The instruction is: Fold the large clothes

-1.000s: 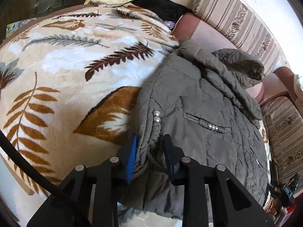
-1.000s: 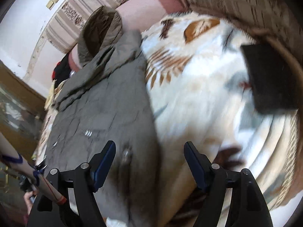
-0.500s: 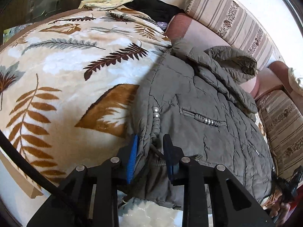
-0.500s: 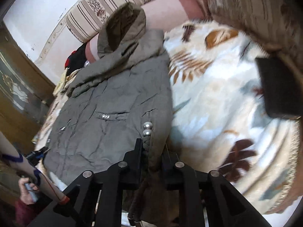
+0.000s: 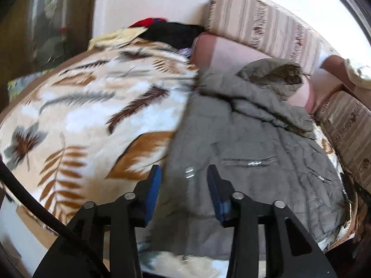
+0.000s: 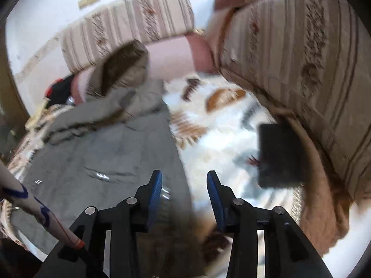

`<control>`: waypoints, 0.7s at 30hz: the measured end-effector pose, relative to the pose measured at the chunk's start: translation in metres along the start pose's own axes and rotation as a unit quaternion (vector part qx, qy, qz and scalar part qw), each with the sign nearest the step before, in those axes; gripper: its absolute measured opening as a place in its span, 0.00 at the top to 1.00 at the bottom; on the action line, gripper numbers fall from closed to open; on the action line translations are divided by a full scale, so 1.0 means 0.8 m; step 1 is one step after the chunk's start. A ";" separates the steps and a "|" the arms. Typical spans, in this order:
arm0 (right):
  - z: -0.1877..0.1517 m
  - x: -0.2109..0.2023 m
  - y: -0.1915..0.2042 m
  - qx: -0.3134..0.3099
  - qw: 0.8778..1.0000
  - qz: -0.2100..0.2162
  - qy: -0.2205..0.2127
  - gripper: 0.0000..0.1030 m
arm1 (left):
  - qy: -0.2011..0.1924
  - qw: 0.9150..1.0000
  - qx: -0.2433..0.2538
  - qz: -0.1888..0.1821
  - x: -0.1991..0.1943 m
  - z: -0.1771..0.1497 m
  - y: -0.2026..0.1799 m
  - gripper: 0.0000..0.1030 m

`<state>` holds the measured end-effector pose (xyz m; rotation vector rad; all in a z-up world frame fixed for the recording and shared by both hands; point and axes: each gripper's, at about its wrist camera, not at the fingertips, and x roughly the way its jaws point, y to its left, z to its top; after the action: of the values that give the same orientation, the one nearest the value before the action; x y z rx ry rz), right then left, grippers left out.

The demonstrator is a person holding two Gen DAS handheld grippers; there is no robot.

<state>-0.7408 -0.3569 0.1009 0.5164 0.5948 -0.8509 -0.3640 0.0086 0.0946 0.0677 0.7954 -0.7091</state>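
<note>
1. The grey padded jacket (image 5: 255, 153) lies flat on the leaf-patterned blanket (image 5: 92, 115) that covers the sofa seat. Its hood (image 5: 273, 76) rests against the pink bolster (image 5: 222, 53) at the back edge, and its hem hangs at the front edge, nearest both grippers.
2. The jacket's long axis runs front to back, from the hem under the grippers to the hood by the backrest. A fold that carries the hem to the collar would travel along this line, I judge.
3. The left gripper (image 5: 183, 192) hovers over the hem corner on the jacket's left side. Its jaws have just been opening and now stand apart; cloth shows below the gap, but the blue pads (image 5: 155, 192) do not press on it.
4. The right gripper (image 6: 184, 192) hovers over the jacket's right edge, where grey cloth meets the blanket. Its jaws have likewise just been opening and stand apart, clamped on nothing.
5. Each gripper is nearer its own hem corner, so neither needs to cross over.
6. A dark flat object (image 6: 280, 155) lies on the blanket toward the right armrest, well apart from the jacket.
</note>
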 end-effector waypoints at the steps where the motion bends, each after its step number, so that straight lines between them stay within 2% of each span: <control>1: 0.001 0.003 0.011 -0.003 1.000 0.025 0.002 0.57 | 0.000 1.000 0.008 -0.007 0.002 0.003 -0.012 0.47; 2: 0.000 0.010 0.025 -0.013 0.999 0.046 0.011 0.57 | 0.001 1.000 0.022 -0.011 0.008 0.005 -0.030 0.42; 6: -0.011 0.041 0.071 -0.033 0.993 0.100 0.062 0.57 | 0.028 0.998 0.061 0.002 0.040 -0.004 -0.081 0.42; 11: -0.035 0.067 0.099 -0.082 0.988 0.071 0.111 0.57 | 0.090 0.992 0.081 0.026 0.090 -0.047 -0.102 0.42; 14: -0.044 0.080 0.100 -0.094 0.985 0.062 0.131 0.55 | 0.071 0.988 0.122 0.058 0.096 -0.063 -0.115 0.39; 16: -0.043 0.082 0.097 -0.098 0.985 0.061 0.129 0.54 | 0.062 0.987 0.132 0.064 0.094 -0.065 -0.122 0.38; 21: -0.034 0.065 0.106 -0.098 0.989 0.074 0.084 0.54 | 0.033 0.988 0.135 0.072 0.084 -0.070 -0.132 0.38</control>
<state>-0.6528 -0.3199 0.0620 0.4491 0.7754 -0.6042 -0.4307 -0.0925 0.0310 0.3922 0.7464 -0.6760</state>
